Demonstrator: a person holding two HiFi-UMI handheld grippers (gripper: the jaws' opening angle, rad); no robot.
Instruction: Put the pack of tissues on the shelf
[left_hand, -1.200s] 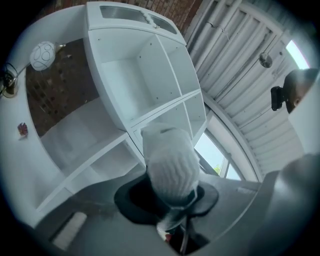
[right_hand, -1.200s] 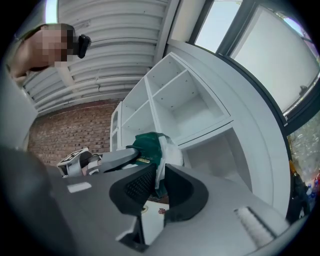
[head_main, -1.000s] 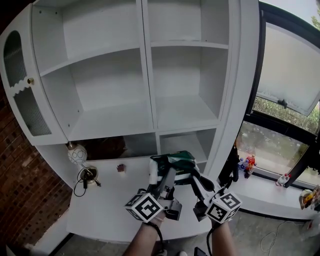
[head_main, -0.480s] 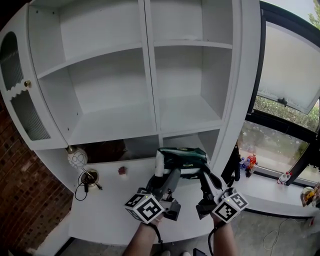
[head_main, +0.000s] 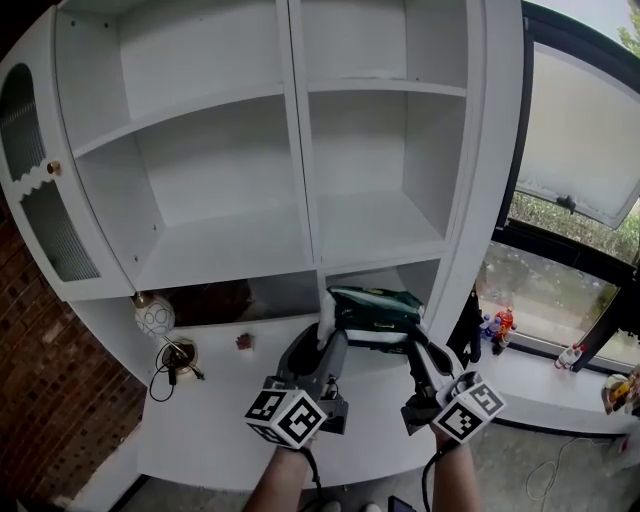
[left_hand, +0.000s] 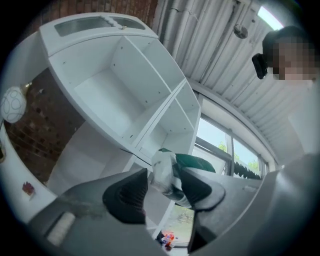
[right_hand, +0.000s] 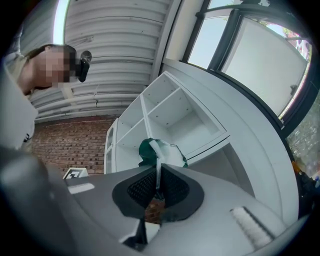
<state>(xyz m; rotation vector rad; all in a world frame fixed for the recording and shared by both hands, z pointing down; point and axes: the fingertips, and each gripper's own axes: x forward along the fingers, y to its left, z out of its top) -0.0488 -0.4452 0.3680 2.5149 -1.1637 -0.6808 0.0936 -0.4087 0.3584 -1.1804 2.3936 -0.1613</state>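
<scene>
The pack of tissues (head_main: 370, 308), green and white, hangs in the air in front of the white shelf unit's (head_main: 230, 245) low right compartment. My right gripper (head_main: 412, 342) is shut on the wrapper's thin edge; in the right gripper view the pack (right_hand: 157, 149) sticks out past the closed right gripper (right_hand: 158, 187). My left gripper (head_main: 330, 338) is at the pack's left end. In the left gripper view its jaws stand apart around the pack (left_hand: 167, 172). One pad lies against it, and a gap shows at the other pad, so the left gripper (left_hand: 165, 189) is open.
A white counter (head_main: 220, 405) runs under the shelves. On its left stand a round patterned ornament (head_main: 155, 310), a small dark pot with a cable (head_main: 178, 355) and a small red object (head_main: 244, 341). Toys (head_main: 497, 325) sit on the window sill at right.
The pack has risen and moved right, toward the low right compartment. The left jaws have opened off it. The right gripper has kept its grip.
</scene>
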